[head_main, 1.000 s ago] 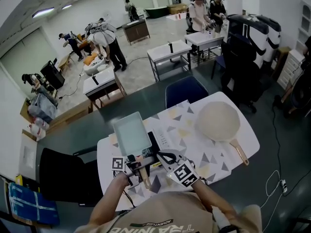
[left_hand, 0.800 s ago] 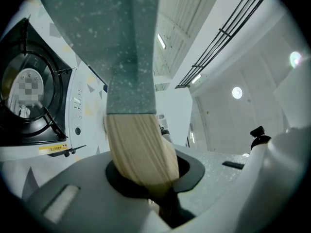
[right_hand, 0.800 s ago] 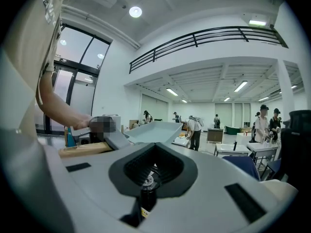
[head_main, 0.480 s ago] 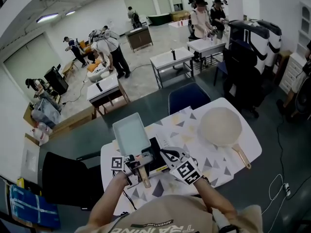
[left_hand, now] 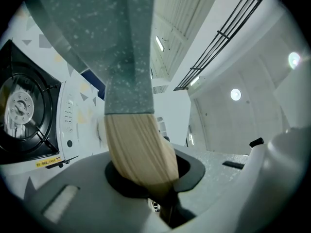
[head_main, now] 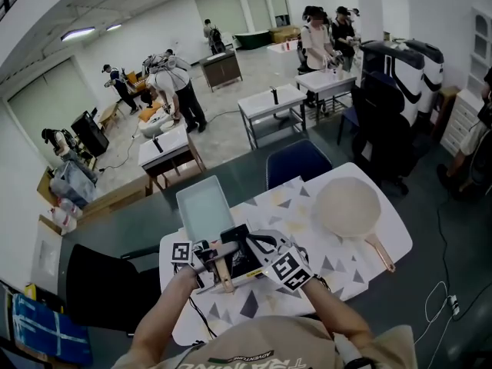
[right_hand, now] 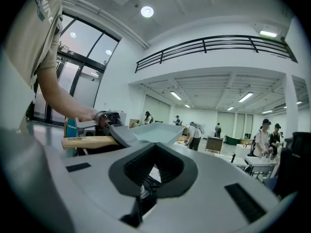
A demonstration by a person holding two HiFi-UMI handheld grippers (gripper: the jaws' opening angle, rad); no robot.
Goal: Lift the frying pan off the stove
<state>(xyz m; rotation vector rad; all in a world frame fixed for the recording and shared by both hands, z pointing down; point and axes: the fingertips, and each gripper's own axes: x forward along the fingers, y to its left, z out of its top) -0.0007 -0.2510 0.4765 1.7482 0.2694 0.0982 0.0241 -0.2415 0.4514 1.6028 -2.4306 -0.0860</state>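
Large bright hall, other people working at tables far behind. Up front, white tabletop printed with pastel triangles [head_main: 338, 261]. Sitting on it, black portable gas stove [head_main: 247, 261], burner grate lying bare in the left gripper view [left_hand: 22, 113].

Being held up by the left gripper [head_main: 217, 257]: rectangular pale-teal frying pan [head_main: 204, 211] with light wooden handle [head_main: 224, 274]. Clamping firmly on that handle [left_hand: 138, 147], left gripper [left_hand: 148, 181] pressing both jaws against its sides, wood filling the notch between them.

Running straight away from those jaws along its long axis: handle end pointing back toward the person, pan body [left_hand: 97, 28] reaching out beyond the gripper, over and past the stove's far left edge. Seemingly riding clear of the grate, with open space showing between pan underside and burner.

Hovering just to the right, over the stove: right gripper [head_main: 260, 244], jaws drawn together on nothing [right_hand: 154, 171], pan [right_hand: 155, 132] lying ahead and slightly to its left.

Resting well apart on the table's right side: round cream pan [head_main: 347, 204], not being touched.

Likely falling to the left gripper alone to finish the lift, raising along the handle line while keeping the pan level.
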